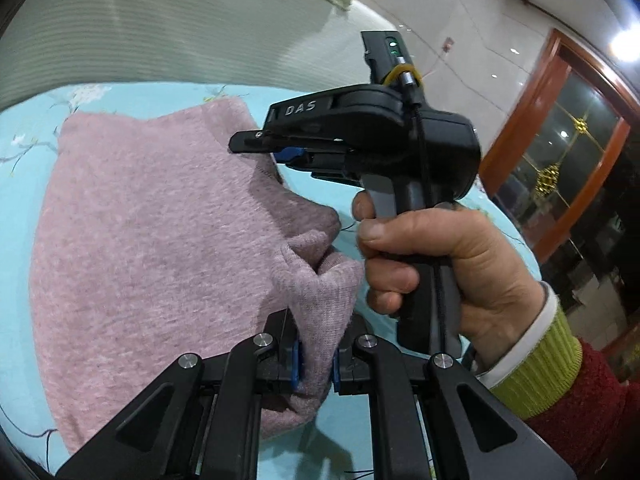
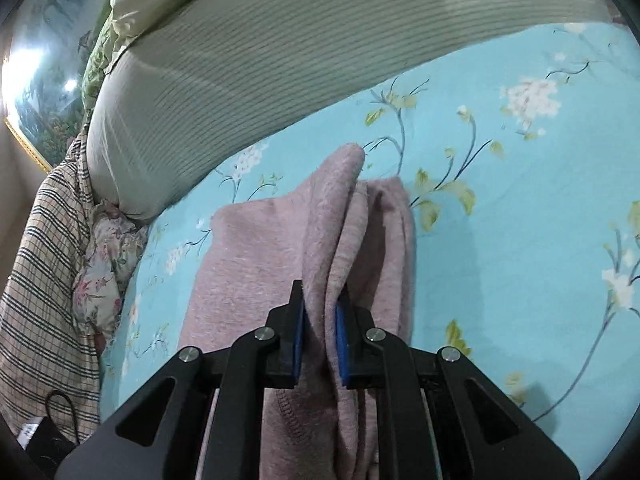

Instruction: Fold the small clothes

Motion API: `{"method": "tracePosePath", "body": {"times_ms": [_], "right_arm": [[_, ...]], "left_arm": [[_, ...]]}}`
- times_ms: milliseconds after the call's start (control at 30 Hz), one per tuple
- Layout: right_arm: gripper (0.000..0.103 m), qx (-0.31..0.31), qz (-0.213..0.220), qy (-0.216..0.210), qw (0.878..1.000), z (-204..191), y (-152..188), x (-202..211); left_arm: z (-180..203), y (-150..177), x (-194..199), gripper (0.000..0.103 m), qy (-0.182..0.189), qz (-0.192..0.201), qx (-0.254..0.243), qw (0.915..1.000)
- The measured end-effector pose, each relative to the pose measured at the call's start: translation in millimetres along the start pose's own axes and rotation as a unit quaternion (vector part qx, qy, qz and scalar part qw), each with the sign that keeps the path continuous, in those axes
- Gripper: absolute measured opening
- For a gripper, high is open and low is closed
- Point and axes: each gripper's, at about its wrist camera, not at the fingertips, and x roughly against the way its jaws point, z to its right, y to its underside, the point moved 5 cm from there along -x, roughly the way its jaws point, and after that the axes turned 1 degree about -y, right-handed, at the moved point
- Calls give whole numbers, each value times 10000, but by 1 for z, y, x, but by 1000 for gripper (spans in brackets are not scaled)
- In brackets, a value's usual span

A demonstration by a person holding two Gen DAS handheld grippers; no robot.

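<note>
The pink garment (image 1: 152,216) lies on the bed (image 1: 24,184), filling the left and centre of the left wrist view, long axis running from the lower edge toward the upper left. The left tongs (image 1: 316,360), lower centre, are narrow, clamped on its near corner. The right tongs (image 2: 320,344) are likewise narrow, pinching a raised fold. Both grips sit on the garment's right edge; the flat body lies leftward.

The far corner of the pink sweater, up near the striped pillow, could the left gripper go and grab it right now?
Probably not yet. The left gripper is shut on a bunched fold of the pink sweater, so it must let go first. Otherwise the way looks free: only flat sweater lies before that corner, and the right gripper sits off to the side.
</note>
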Motion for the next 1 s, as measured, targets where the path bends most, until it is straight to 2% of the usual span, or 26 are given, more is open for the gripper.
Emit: {"method": "tracePosePath", "body": {"times_ms": [133,200,233,267,300,333,367,400,567,700,867,1000], "right_arm": [[17,-31,-150,143,9998,9,6,-10],[23,-105,-131,151,9997,10,7,-5],[30,-112,-120,184,9997,10,7,-2],[38,-108,-84,207,9997,9,8,2],[43,-84,-4,236,9997,8,9,11],[54,-65,39,241,9997,8,10,16],[63,-59,95,207,9997,7,13,22],[66,-76,121,152,9998,5,16,27],[67,-286,-11,-63,9996,5,35,34],[71,-324,-202,-152,9992,7,50,30],[72,-460,-351,-238,9980,13,59,23],[72,-505,-440,-338,9972,16,60,17]], "left_arm": [[-20,11,-11,12,42,-269,79,9996],[-32,16,-13,13,13,-440,192,9988],[-37,19,-12,17,39,-486,286,9984],[-38,20,-10,22,72,-494,329,9982],[-40,21,-4,34,160,-507,383,9979],[-42,22,5,49,206,-471,409,9978],[-46,23,15,55,177,-400,406,9982],[-50,24,24,62,123,-326,402,9986],[-87,23,71,74,-90,-80,690,9975],[-133,21,97,81,-458,86,1066,9932],[-178,21,95,81,-709,-29,1636,9840],[-183,20,86,81,-690,-154,1890,9794]]}}
